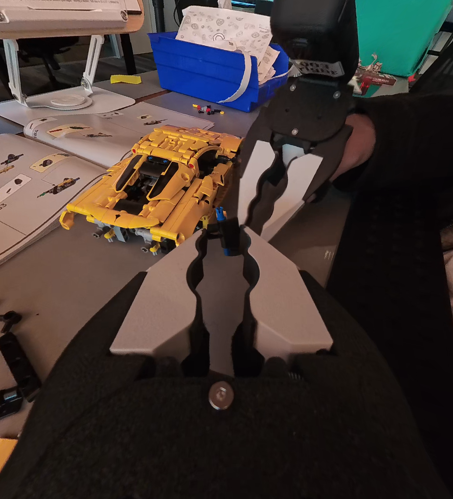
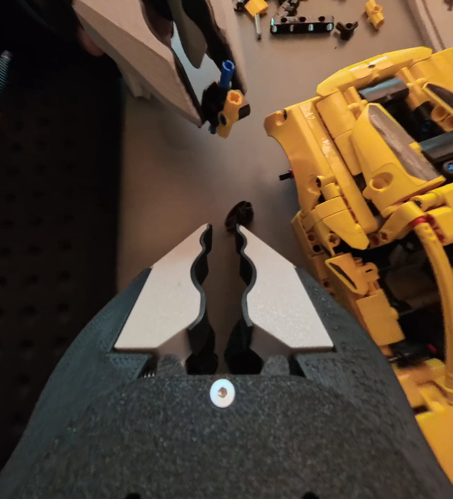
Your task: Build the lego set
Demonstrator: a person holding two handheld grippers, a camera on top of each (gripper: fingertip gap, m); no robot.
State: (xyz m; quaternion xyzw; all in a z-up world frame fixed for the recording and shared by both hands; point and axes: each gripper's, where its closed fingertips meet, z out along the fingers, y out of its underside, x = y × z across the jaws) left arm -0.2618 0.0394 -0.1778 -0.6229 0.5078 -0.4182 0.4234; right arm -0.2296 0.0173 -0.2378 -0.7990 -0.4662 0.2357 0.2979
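The yellow car (image 1: 163,186) sits on the grey table (image 1: 71,270), its side just beside the left gripper (image 1: 224,233). That gripper's jaws clamp a small sub-assembly (image 1: 229,235): a black piece with a blue pin and, seen from the right wrist view, a yellow connector (image 2: 230,113). It is held above the table, apart from the car. The right gripper (image 2: 224,226) points down at the table with its jaws slightly parted; a small black piece (image 2: 240,214) lies at its fingertips, and I cannot tell whether they grip it. An open manual (image 1: 31,175) lies left of the car. Behind it are loose pins (image 1: 208,109), a blue bin (image 1: 209,73) stuffed with paper, and a white stand (image 1: 58,100). More black and yellow parts (image 2: 302,24) lie scattered near the car's front.
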